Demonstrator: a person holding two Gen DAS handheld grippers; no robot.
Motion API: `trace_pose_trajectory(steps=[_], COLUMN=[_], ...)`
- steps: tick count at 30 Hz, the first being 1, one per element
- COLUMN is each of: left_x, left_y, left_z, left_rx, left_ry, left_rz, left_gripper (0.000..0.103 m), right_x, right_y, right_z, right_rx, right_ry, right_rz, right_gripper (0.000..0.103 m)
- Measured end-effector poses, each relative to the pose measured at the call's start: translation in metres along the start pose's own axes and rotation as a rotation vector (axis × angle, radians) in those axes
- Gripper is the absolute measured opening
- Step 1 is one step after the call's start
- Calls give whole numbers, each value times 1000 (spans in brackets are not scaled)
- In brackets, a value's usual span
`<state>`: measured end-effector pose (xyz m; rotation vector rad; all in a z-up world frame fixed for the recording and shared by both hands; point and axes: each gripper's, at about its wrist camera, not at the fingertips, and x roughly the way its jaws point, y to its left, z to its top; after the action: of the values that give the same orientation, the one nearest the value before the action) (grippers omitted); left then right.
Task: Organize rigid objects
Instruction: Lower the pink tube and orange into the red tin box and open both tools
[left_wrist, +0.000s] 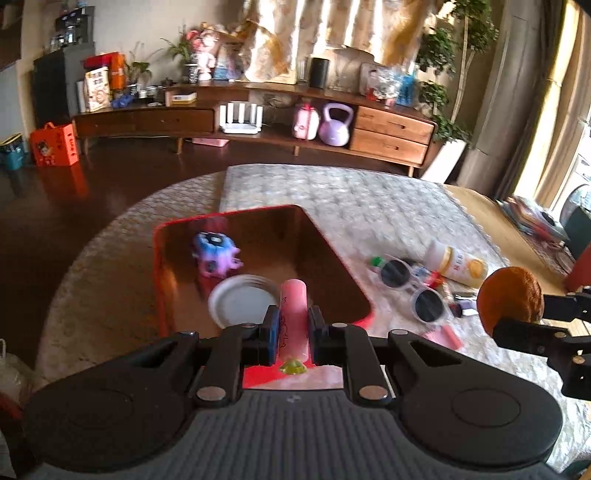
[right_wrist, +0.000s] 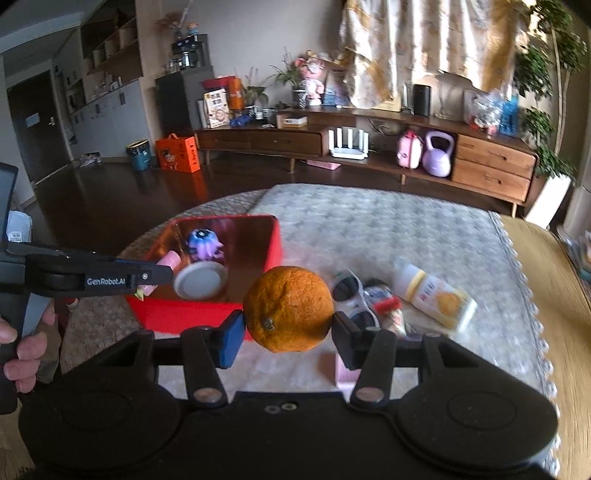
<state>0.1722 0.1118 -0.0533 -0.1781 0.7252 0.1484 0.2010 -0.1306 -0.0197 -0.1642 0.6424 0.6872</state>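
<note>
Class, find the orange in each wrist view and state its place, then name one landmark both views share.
Left wrist view: the orange sits at the right edge, gripped by the right gripper.
Right wrist view: the orange is at centre, between the jaws, right of the red box.
Shared landmark: the white sunglasses on the table.

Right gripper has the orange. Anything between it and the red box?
Nothing solid sits between the orange and the red box, only bare tablecloth. But the left gripper, shut on a pink tube, is at the box's left side. Inside, a white lid and a purple toy leave the right part free.
</note>
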Motion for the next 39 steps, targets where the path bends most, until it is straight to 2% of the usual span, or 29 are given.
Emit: trace_pose_trajectory(steps=[8,18,29,39], left_x=[19,67,99,119], left_y=[33,63,66,68], left_z=[13,27,41,44], left_rx=[-7,-26,-37,-40], left_ry=[0,56,103,120], left_rz=[54,132,196,191], left_gripper=[16,16,16,16], right_x=[44,114,178,202], right_y=[28,44,56,62], right_z=[24,46,54,53], right_rx=[-48,-116,-176,-224], right_ry=[13,51,111,148], right_rz=[29,14,-3,-5], right_gripper=[51,51,51,51])
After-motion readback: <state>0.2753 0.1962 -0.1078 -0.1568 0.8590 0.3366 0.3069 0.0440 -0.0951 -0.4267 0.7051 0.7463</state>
